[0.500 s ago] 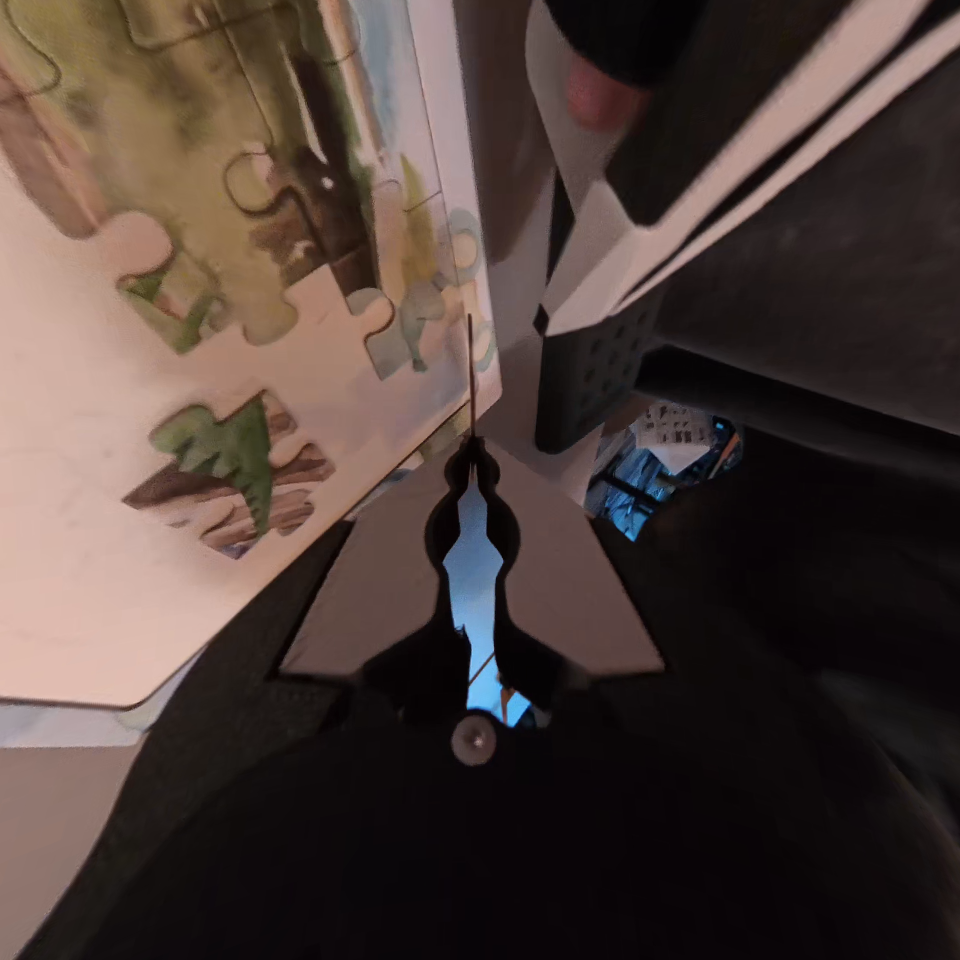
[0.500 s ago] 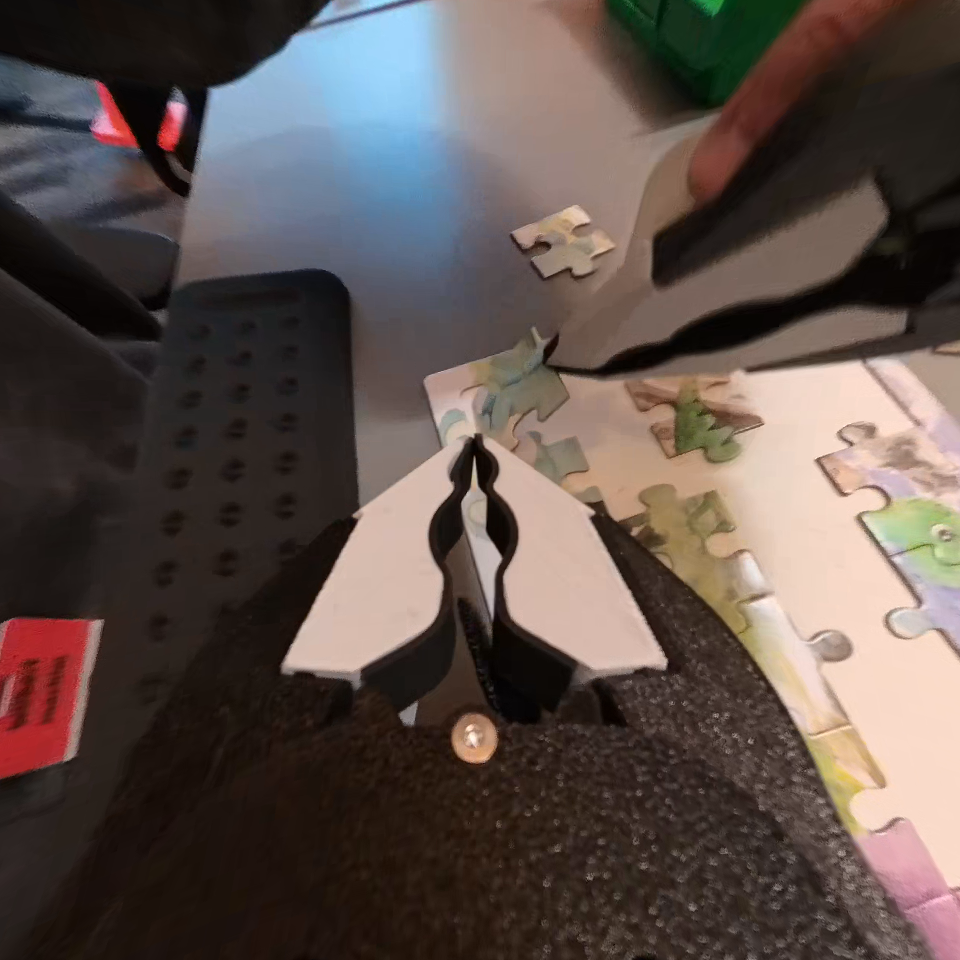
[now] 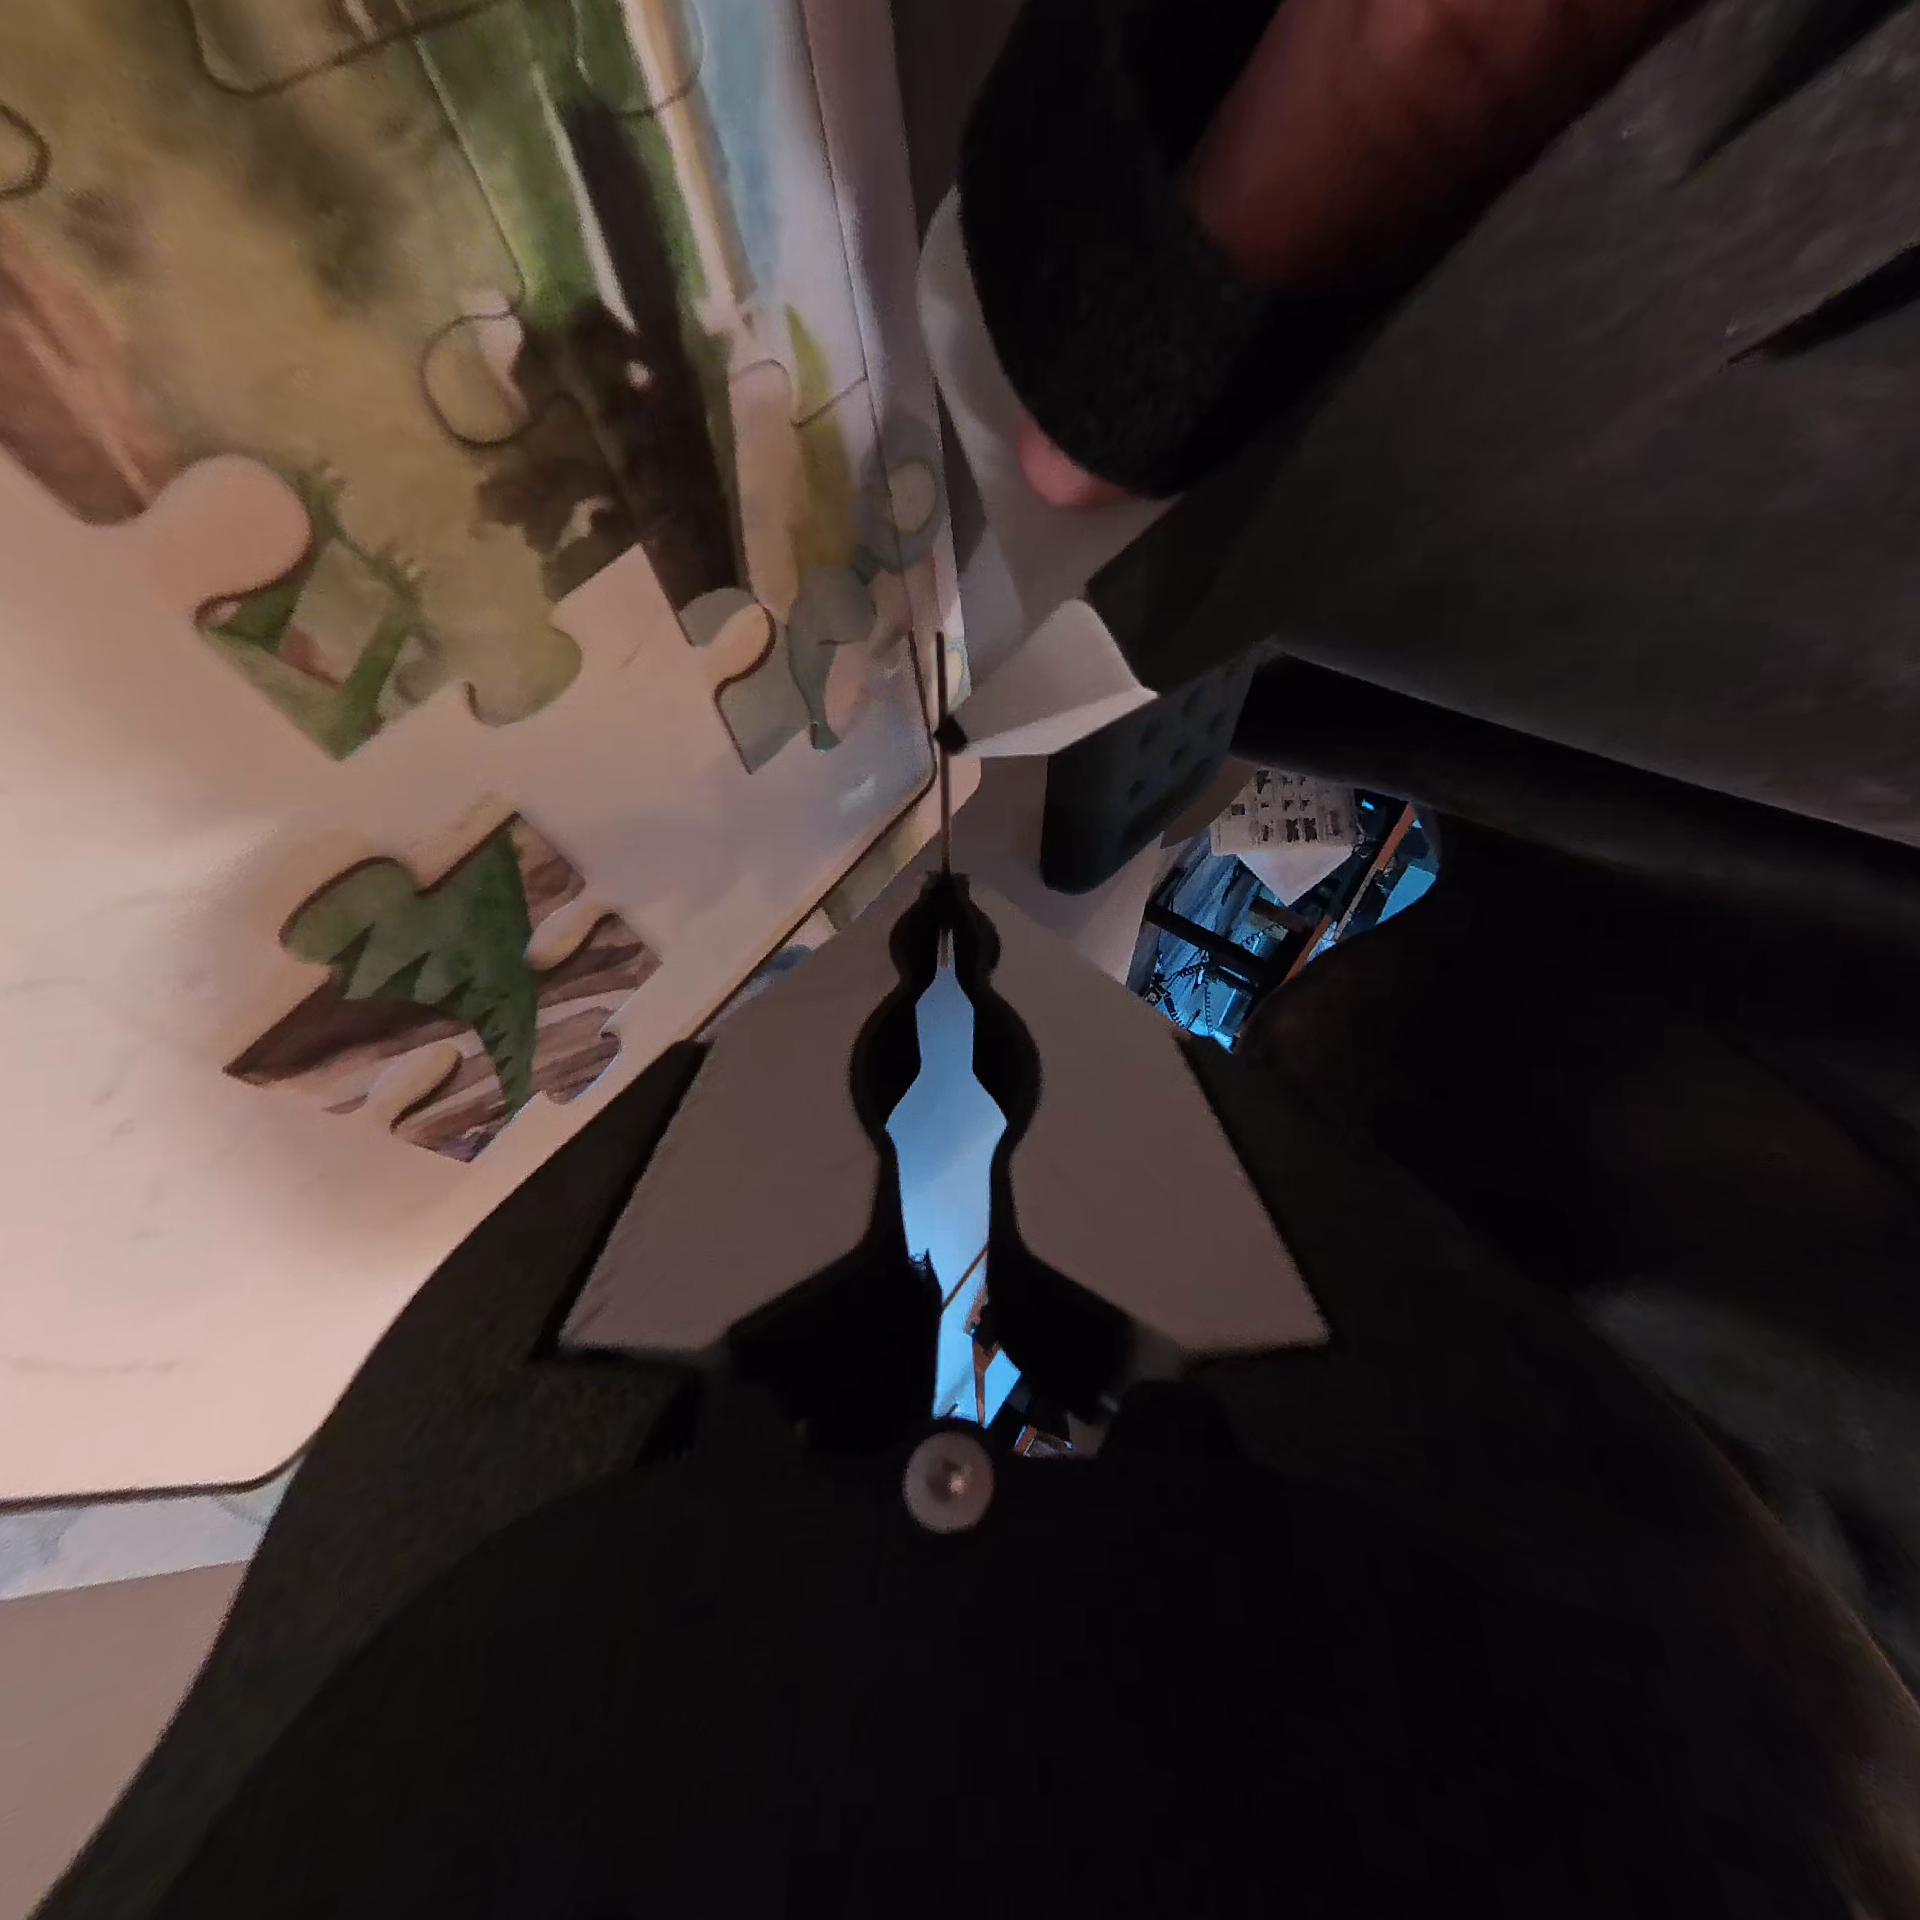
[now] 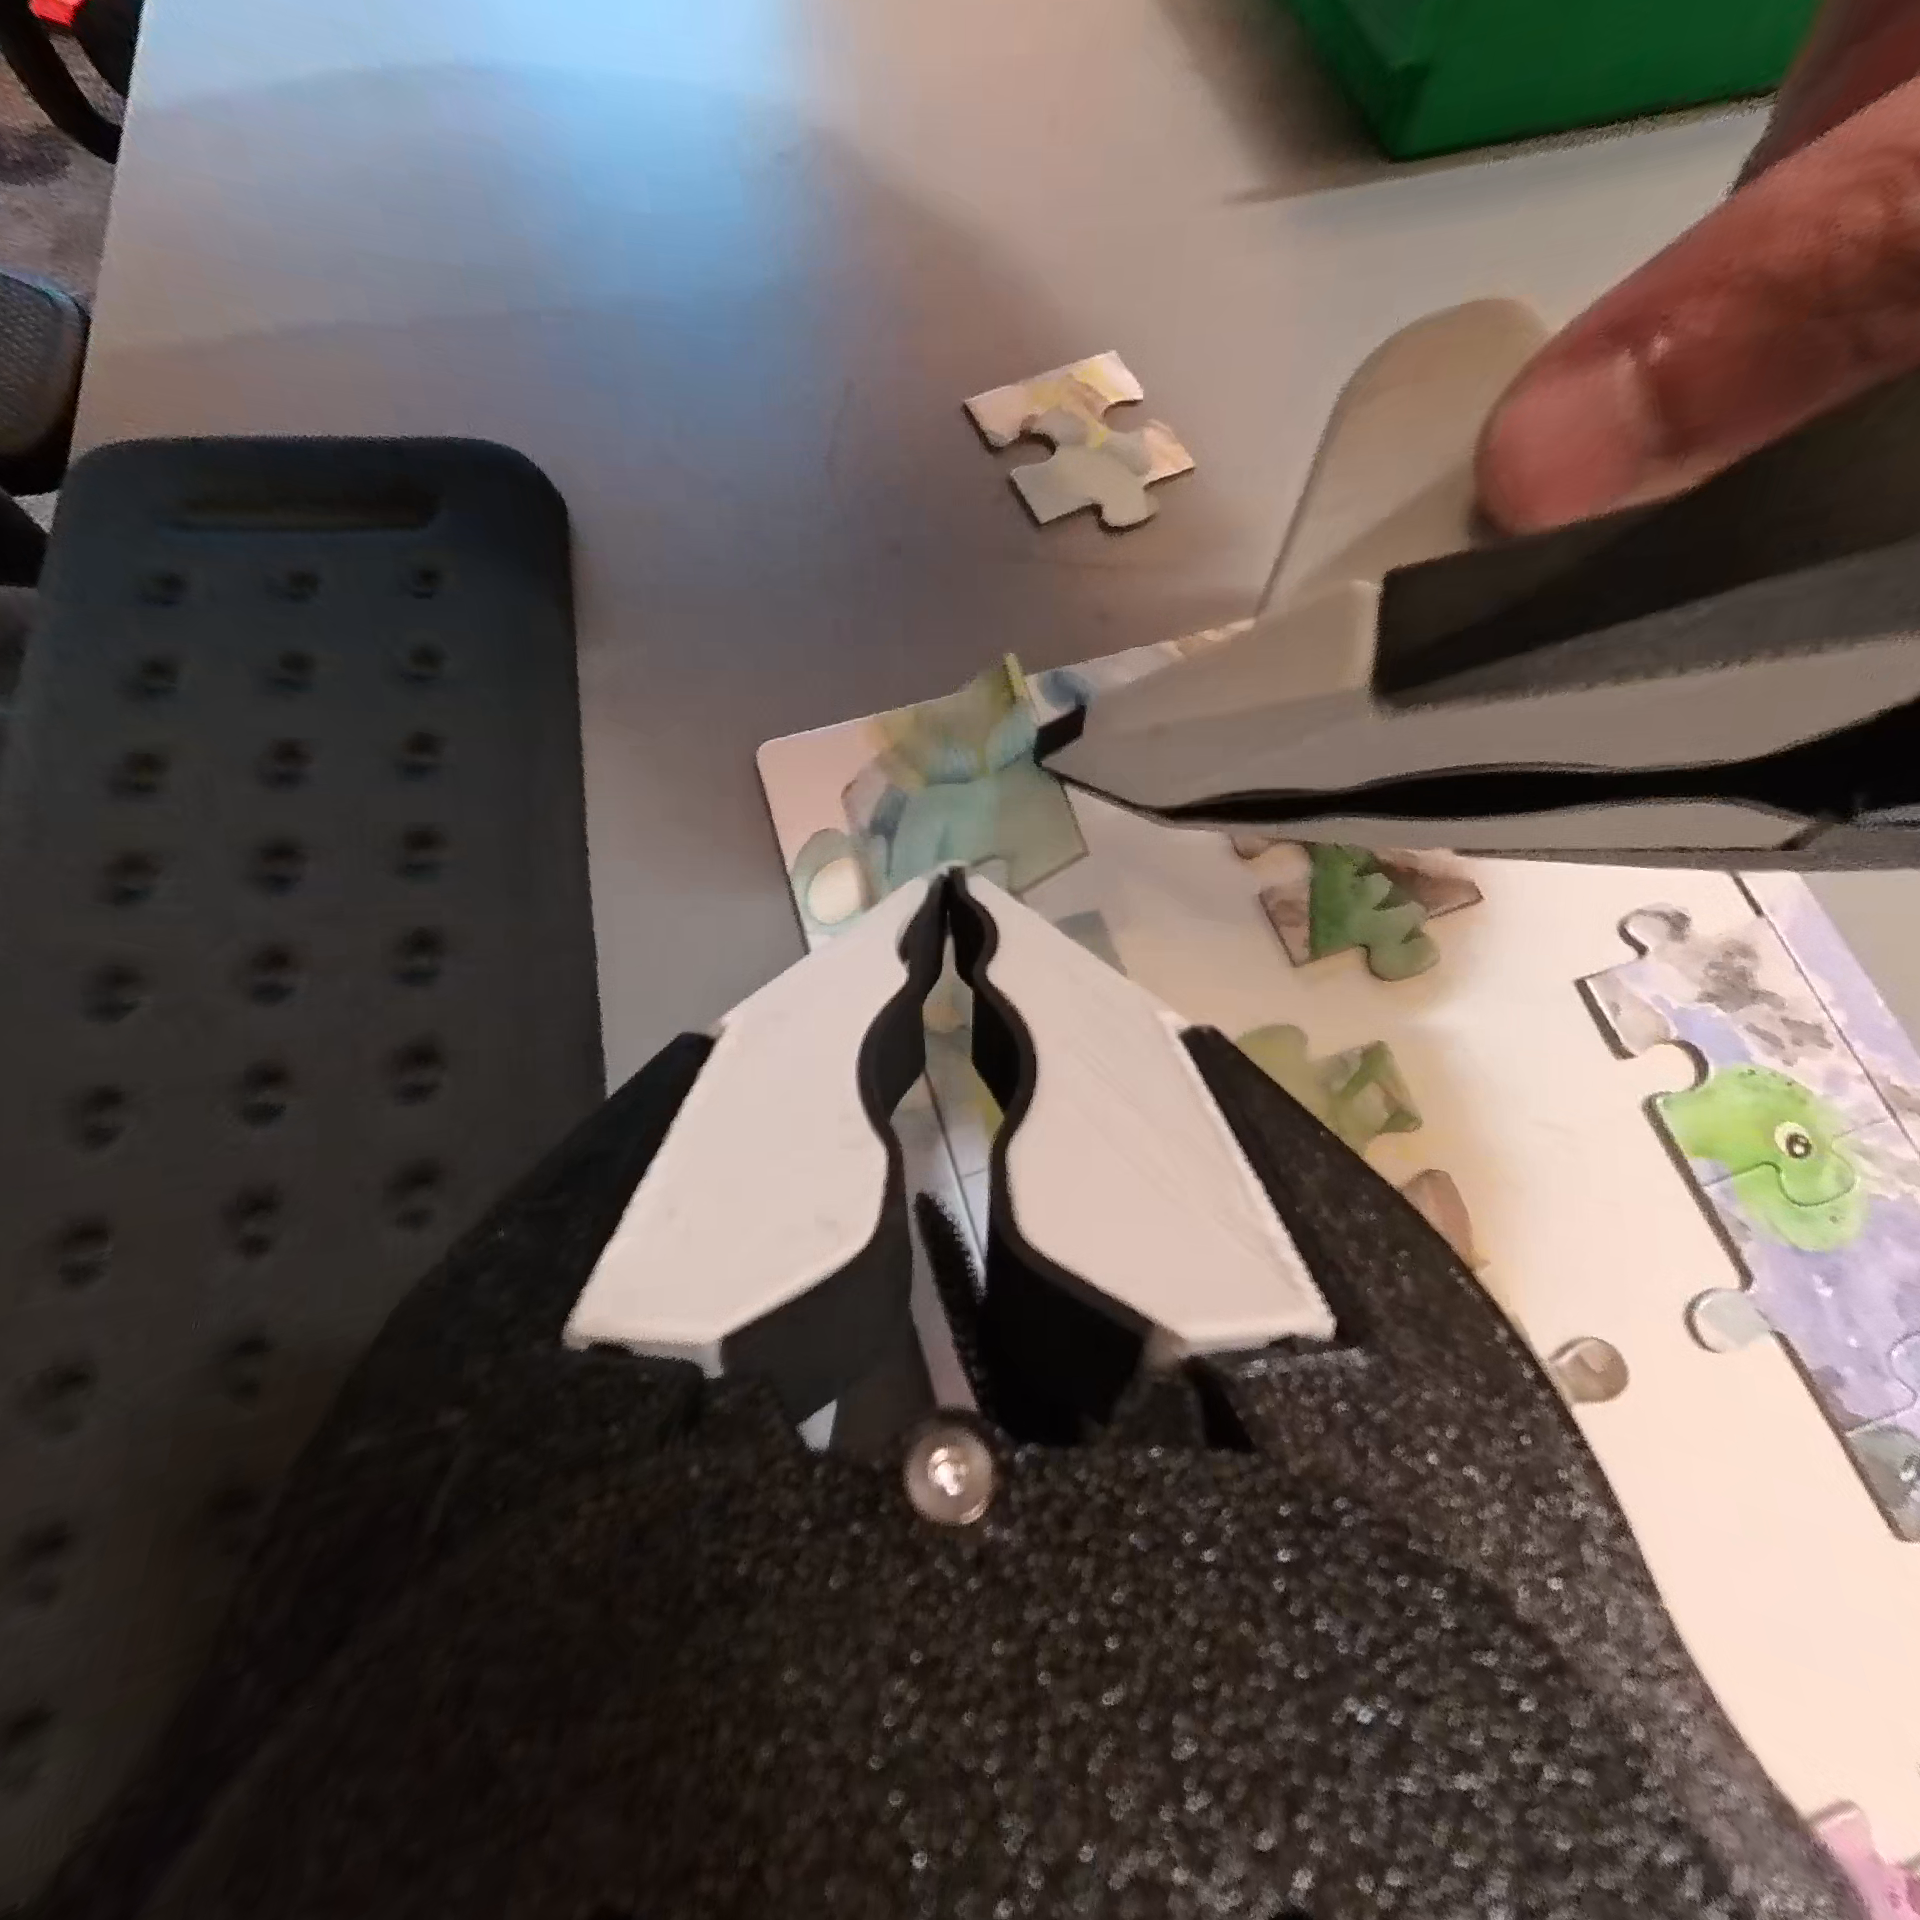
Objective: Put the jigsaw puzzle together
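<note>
Smooth grey table (image 4: 644, 312); left gripper (image 4: 1049, 743) jaws pinch a cardboard piece (image 4: 966, 790); right gripper (image 4: 951, 883) jaws closed, empty.

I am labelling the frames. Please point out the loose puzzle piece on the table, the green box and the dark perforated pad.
loose puzzle piece (image 4: 1081, 452), right wrist view, its middle.
green box (image 4: 1538, 62), right wrist view, front face.
dark perforated pad (image 4: 291, 831), right wrist view, top surface.

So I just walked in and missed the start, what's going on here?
A person with two handheld grippers is assembling a jigsaw on a puzzle board. The left gripper is shut on a blue-green piece at the board's corner. The right gripper is shut, empty. One loose piece lies on the table.
</note>
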Demonstrator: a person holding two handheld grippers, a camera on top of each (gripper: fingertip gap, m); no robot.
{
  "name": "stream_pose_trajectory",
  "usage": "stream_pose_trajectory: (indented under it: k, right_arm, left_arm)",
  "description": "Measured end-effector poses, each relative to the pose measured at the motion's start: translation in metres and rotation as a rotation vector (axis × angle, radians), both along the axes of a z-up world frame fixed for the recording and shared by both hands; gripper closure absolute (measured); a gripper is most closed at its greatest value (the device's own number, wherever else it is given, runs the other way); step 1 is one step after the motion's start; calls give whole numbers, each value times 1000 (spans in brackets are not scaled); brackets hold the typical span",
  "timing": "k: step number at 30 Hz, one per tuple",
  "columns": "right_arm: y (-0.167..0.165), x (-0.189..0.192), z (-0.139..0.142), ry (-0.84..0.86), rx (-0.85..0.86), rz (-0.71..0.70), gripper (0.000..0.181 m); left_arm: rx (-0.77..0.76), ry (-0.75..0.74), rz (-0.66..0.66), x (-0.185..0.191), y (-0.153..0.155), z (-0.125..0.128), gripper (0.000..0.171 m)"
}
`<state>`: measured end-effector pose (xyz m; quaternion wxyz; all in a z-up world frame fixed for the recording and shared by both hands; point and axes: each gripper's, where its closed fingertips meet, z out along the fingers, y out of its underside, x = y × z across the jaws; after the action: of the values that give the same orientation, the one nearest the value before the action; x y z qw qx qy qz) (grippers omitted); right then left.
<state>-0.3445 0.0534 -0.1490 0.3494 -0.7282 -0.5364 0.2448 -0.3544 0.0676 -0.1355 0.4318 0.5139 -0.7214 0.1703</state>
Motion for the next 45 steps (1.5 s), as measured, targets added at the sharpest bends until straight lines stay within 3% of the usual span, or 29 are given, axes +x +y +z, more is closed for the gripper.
stream_pose_trajectory:
  k: [24, 28, 34, 38, 42, 45]
  right_arm:
    - [1, -5, -12, -32, -35, -5, 181]
    - [1, -5, -17, -54, -35, -5, 181]
    - [1, -5, -17, -35, -73, -6, 181]
    - [1, -4, -16, -41, -65, -4, 181]
    - [1, 7, 1, 46, -97, -34, 181]
    - [3, 14, -8, 8, -121, -51, 181]
  left_arm:
    - [96, 27, -44, 3, 9, -22, 166]
    - [147, -11, -5, 8, 17, -20, 148]
    - [234, -299, 198, 25, 32, 11, 153]
    - [466, -516, 395, 5, 36, 8, 166]
    - [510, -669, 693, -20, -4, -2, 171]
    - [574, -751, 866, -27, -22, -10, 171]
